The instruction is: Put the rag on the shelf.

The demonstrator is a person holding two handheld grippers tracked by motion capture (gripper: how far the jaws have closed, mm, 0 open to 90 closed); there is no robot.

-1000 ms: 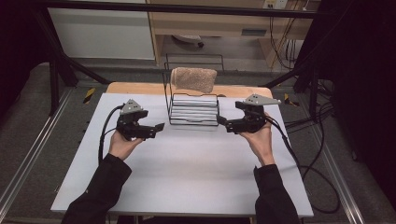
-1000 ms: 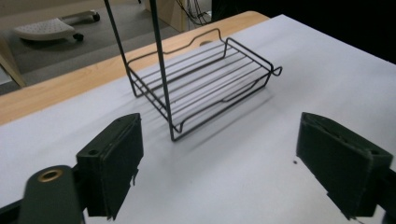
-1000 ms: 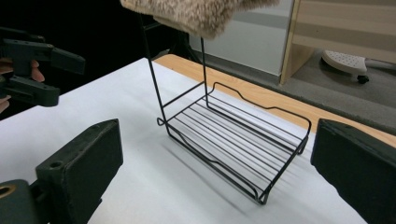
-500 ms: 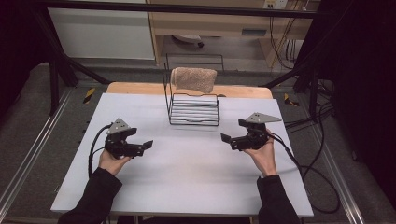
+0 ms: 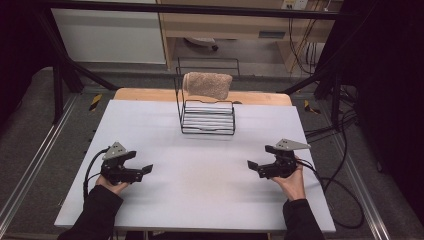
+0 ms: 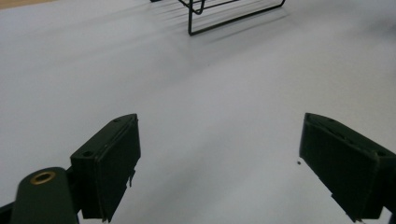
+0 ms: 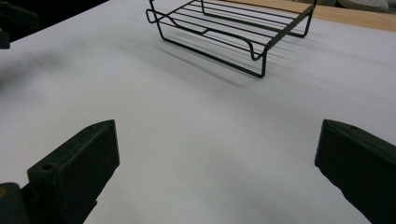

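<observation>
Now both pairs of jaws stand spread wide with nothing between them but bare white counter (image 5: 200,175). In the left gripper view the two black jaws rise at either side, and beyond their tips, far ahead and a little left of centre, sits a corner of the black wire rack (image 6: 224,11). In the right gripper view the jaws are just as far apart, and ahead of them, past an open stretch of counter, the wire rack (image 7: 233,35) lies in full: a shallow tray of thin parallel rods with a raised rim and looped ends, nothing resting on its rods.

From the high view the left gripper (image 5: 145,170) and the right gripper (image 5: 251,165) lie low over the near part of the counter, well apart, their jaws pointing inward toward each other, each held in a hand with a dark sleeve. The wire rack (image 5: 207,117) stands forward of both, about midway between them, near the far edge. This view adds what the gripper views miss: the rack has a tall wire back, and a tan, rough-textured folded cloth (image 5: 207,85) hangs at the top of it, above the empty tray. Behind the rack runs a wooden strip (image 5: 145,95), and cables (image 5: 340,200) trail off beside the right gripper.
</observation>
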